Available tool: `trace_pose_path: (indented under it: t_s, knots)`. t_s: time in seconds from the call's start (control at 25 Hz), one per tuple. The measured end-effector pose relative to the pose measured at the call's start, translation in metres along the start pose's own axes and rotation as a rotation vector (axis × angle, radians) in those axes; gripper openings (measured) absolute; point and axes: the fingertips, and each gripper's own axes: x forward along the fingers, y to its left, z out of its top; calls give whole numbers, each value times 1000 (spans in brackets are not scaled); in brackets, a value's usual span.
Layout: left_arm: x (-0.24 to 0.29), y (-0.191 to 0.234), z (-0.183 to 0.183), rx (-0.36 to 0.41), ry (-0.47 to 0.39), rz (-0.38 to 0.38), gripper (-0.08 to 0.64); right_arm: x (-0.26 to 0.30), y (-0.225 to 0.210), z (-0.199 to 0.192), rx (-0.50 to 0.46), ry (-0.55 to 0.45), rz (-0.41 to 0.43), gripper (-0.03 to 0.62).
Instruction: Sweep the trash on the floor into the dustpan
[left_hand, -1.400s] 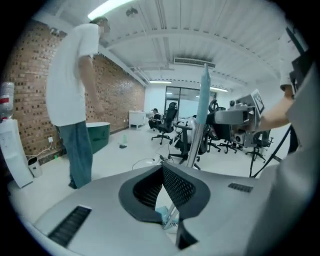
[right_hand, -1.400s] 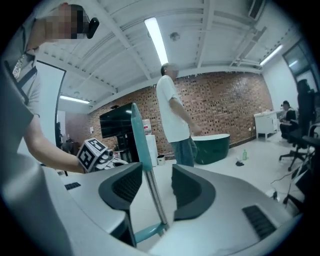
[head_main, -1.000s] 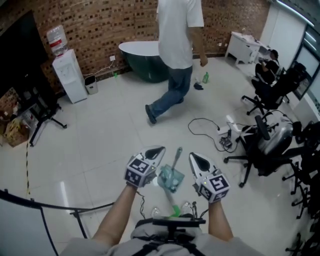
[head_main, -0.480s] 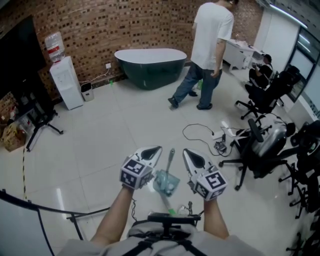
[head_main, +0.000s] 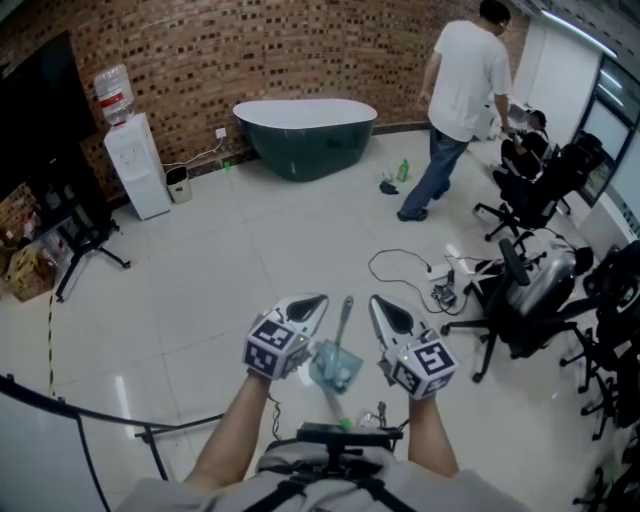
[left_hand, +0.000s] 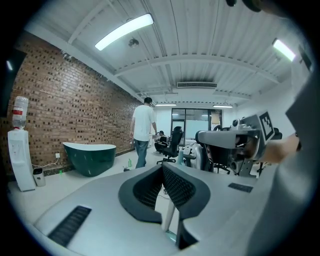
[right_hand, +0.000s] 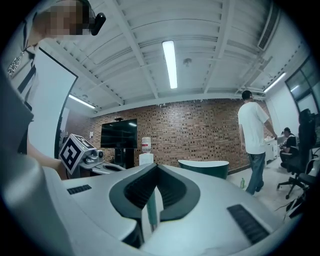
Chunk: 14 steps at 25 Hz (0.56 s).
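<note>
In the head view a green dustpan (head_main: 335, 366) lies low between my two grippers. A grey handle (head_main: 345, 312) runs up from it and a green handle (head_main: 336, 408) runs down. My left gripper (head_main: 316, 299) is left of it and my right gripper (head_main: 378, 301) is right of it, both pointing forward. The left gripper (left_hand: 162, 168) has its jaws shut, with a pale handle (left_hand: 169, 216) showing through the gap under the tips. The right gripper (right_hand: 155, 168) is shut too, with a green handle (right_hand: 150, 212) below it. Neither pad visibly presses on anything. A green bottle (head_main: 406, 170) and a dark scrap (head_main: 388, 185) lie on the far floor.
A dark green bathtub (head_main: 305, 125) stands against the brick wall, with a water dispenser (head_main: 130, 160) to its left. A person (head_main: 460, 110) walks at the back right. A cable with a power strip (head_main: 435, 275) and office chairs (head_main: 520, 300) fill the right side. A black stand (head_main: 90, 228) is at the left.
The person has walked from mid-room to the back right. Both grippers have risen slightly and stay shut. The dustpan keeps its place between them.
</note>
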Motion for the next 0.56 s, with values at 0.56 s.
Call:
trace_pose_path:
  t_s: [0.56]
  knots:
    - [1,-9,-4,-7,-5,-4,5,-5,-3,0,-1,6,-21,0]
